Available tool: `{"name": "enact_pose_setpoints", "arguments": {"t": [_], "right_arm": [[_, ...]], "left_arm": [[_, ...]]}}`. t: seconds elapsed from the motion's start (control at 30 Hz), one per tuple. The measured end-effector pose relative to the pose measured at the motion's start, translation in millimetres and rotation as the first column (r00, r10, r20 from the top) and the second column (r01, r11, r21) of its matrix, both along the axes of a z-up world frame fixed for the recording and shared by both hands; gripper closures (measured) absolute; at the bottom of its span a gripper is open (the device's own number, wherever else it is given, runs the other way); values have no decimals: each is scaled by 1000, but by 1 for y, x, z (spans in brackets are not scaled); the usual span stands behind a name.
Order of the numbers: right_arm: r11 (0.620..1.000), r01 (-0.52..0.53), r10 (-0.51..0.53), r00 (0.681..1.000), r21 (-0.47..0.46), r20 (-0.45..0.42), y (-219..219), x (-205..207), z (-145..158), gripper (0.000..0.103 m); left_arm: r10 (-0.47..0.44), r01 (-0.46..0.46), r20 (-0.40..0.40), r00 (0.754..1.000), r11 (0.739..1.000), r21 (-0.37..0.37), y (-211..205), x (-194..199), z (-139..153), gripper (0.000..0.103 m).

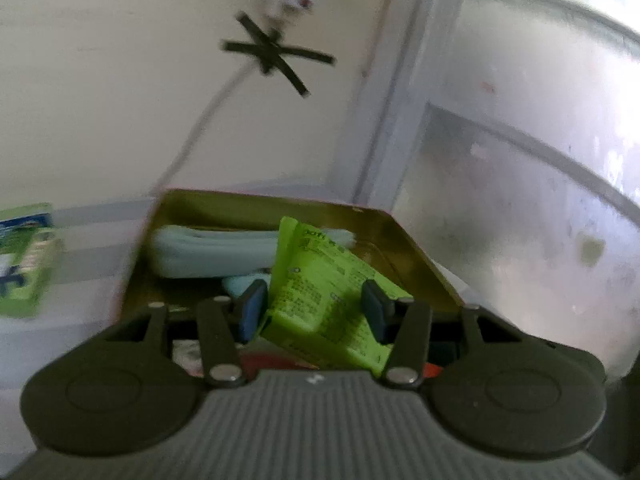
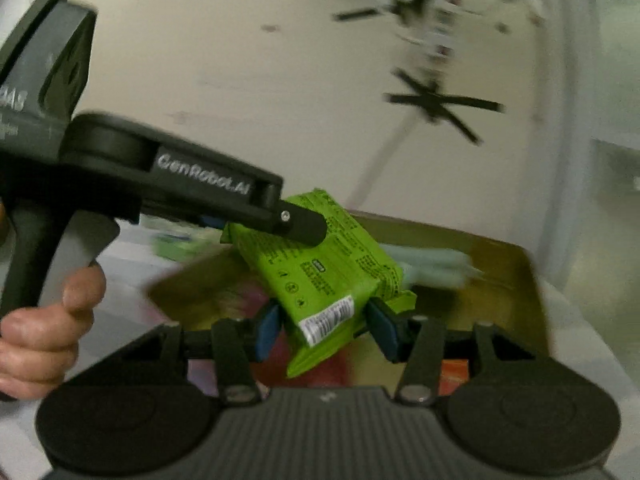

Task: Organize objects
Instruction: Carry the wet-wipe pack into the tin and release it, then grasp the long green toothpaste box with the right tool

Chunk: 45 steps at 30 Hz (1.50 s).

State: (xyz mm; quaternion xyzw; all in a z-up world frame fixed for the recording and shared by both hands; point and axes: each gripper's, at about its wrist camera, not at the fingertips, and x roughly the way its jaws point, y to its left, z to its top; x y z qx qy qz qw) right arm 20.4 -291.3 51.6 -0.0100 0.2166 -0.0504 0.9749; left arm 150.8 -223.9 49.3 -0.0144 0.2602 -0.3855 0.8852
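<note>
Holding a bright green packet [image 2: 320,272] between both claws, we see it tilted above a shallow gold tin box [image 1: 416,252] that sits on a pale counter [image 1: 24,344]. Our left claw [image 1: 314,312] has its blue pads against the packet's two sides, clamped on one end of it; from the right wrist view that same claw [image 2: 300,226] reaches in from the left, a bare hand [image 2: 44,320] wrapped around its handle. Our right claw [image 2: 324,330] has its pads [image 2: 267,330] set just beside the packet's lower end, where a white barcode label shows (whether they press on it or only flank it, we cannot tell through the blur). Inside the box a pale blue folded item [image 1: 208,252] lies along the far wall, behind the packet. Left of the box, a green and blue carton [image 1: 24,260] stands near the wall. On the wall above, black tape [image 1: 276,54] forms a cross over a white cable
</note>
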Motion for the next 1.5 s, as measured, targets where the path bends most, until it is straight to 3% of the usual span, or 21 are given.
{"name": "enact_pose_setpoints", "arguments": {"t": [0.1,0.23,0.37,0.57,0.73,0.87,1.0,1.07,1.13,1.2,1.37,1.5], "right_arm": [[997,73,-73,997,-3,-20,-22,4,-10,54],[963,234,-234,972,-134,20,-30,14,-22,37],[979,192,-189,980,-65,57,-22,8,-24,37],[981,191,-191,969,11,159,0,-12,-23,37],[980,196,-193,940,18,282,3,-25,-18,22],[988,150,-149,928,21,343,-9,-11,-17,22],[982,168,-186,914,83,360,-38,5,-16,20],[977,205,-213,911,61,354,-47,14,-16,20],[970,234,-243,916,68,319,-54,22,-15,20],[972,199,-230,919,128,319,-52,20,-10,20],[988,22,-71,941,151,331,-10,27,17,20],[976,-142,85,948,167,307,39,52,38,16]], "left_arm": [[-11,9,28,1000,999,54,-30,5,-7,44],[62,-67,41,997,990,120,-39,10,-9,38],[103,-113,95,990,988,105,-12,2,-1,37],[165,-182,137,977,975,126,26,-19,4,37],[206,-216,106,973,972,94,60,-29,-3,36],[251,-256,68,966,963,80,85,-28,-9,33],[305,-312,77,949,946,93,109,-28,-14,33],[335,-341,76,939,936,90,122,-27,-16,33],[367,-372,73,927,924,88,137,-22,-18,33],[405,-412,79,911,906,98,155,-15,-21,33],[529,-533,77,845,824,191,208,16,-35,33],[587,-601,136,798,758,254,254,32,-42,33]]}}
